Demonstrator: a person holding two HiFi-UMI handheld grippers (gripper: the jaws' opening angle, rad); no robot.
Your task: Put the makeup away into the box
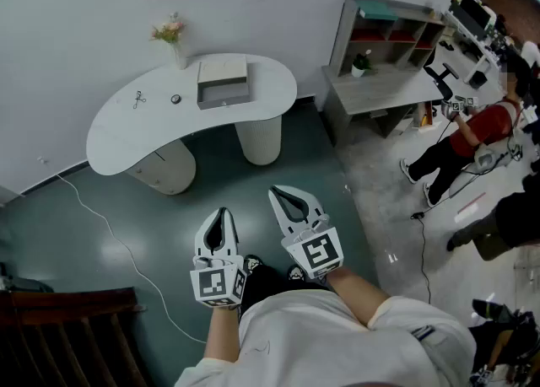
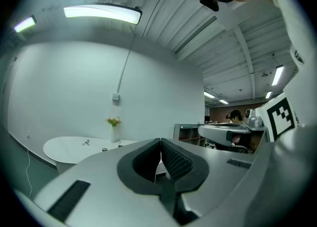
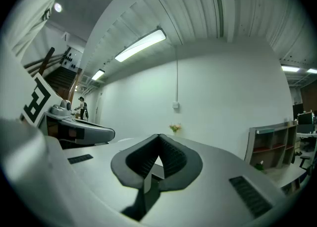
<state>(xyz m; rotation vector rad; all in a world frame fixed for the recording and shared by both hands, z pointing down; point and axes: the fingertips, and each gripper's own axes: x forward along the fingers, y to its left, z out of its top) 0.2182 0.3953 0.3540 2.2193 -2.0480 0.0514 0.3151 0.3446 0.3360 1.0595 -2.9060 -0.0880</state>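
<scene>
A grey box (image 1: 224, 82) rests on the white curved table (image 1: 126, 137) by the far wall. Left of the box lie a small round dark item (image 1: 175, 99) and a scissor-like tool (image 1: 139, 99). The person stands well back from the table, over the teal floor. The left gripper (image 1: 222, 212) and the right gripper (image 1: 287, 196) are held side by side in front of the body and point toward the table. The left gripper (image 2: 160, 142) and the right gripper (image 3: 158, 137) each have their jaws shut tip to tip with nothing between them. The table (image 2: 69, 149) shows far beyond the left jaws.
A vase of flowers (image 1: 173, 40) stands at the table's back edge. A shelf unit (image 1: 388, 31) and low grey bench (image 1: 380, 90) are at the right, with people (image 1: 472, 132) beyond. A white cable (image 1: 110, 233) runs over the floor; a dark chair (image 1: 67, 318) is lower left.
</scene>
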